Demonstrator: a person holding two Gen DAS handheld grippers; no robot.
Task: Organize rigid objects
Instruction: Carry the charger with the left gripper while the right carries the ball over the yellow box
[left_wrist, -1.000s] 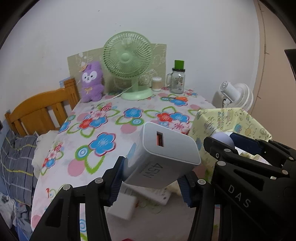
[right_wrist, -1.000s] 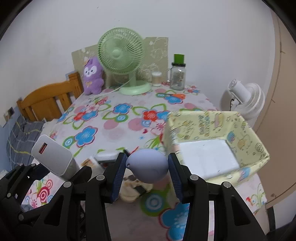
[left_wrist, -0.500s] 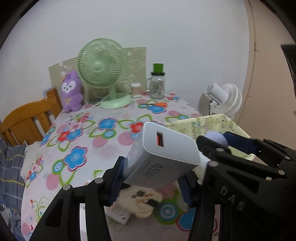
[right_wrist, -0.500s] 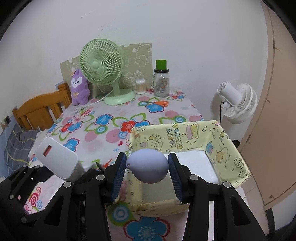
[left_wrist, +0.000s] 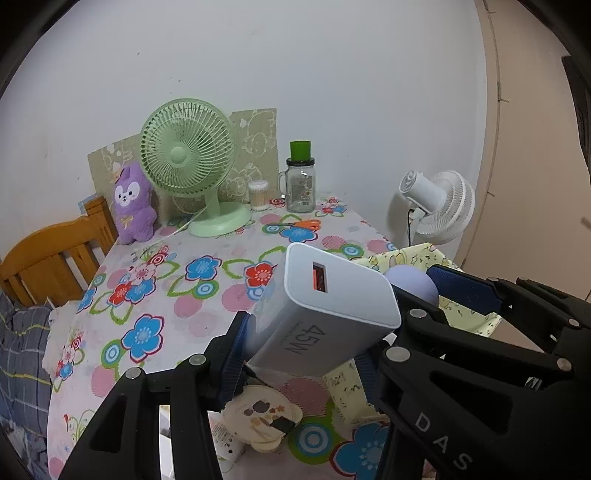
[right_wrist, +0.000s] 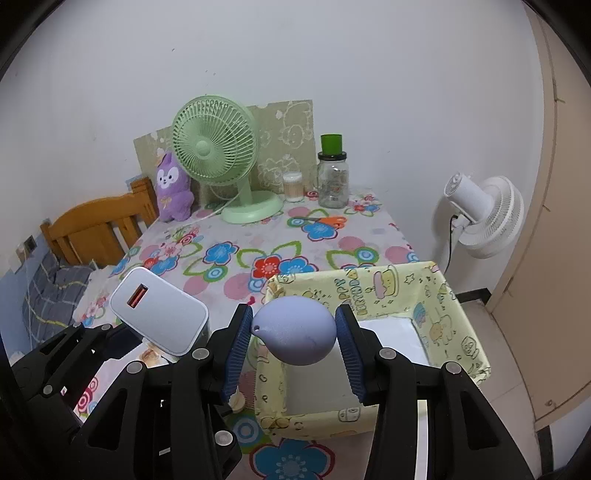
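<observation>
left hand-held gripper (left_wrist: 301, 354) clamps white charger (left_wrist: 325, 314); right hand-held gripper (right_wrist: 293, 341) clamps lilac bulb (right_wrist: 295, 330); only right view shows yellow box (right_wrist: 454, 325) interior.

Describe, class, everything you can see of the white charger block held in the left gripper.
The white rectangular plastic charger block has rounded edges and a smooth matte shell. Its upturned end face carries one orange USB port, and grey "45W" print runs along the side facing the camera. It is tilted, port end up and away, lifted above the floral tablecloth. The left gripper clamps its lower part between blue ribbed jaws; nothing else visibly touches it. Its prongs are not visible.
</observation>
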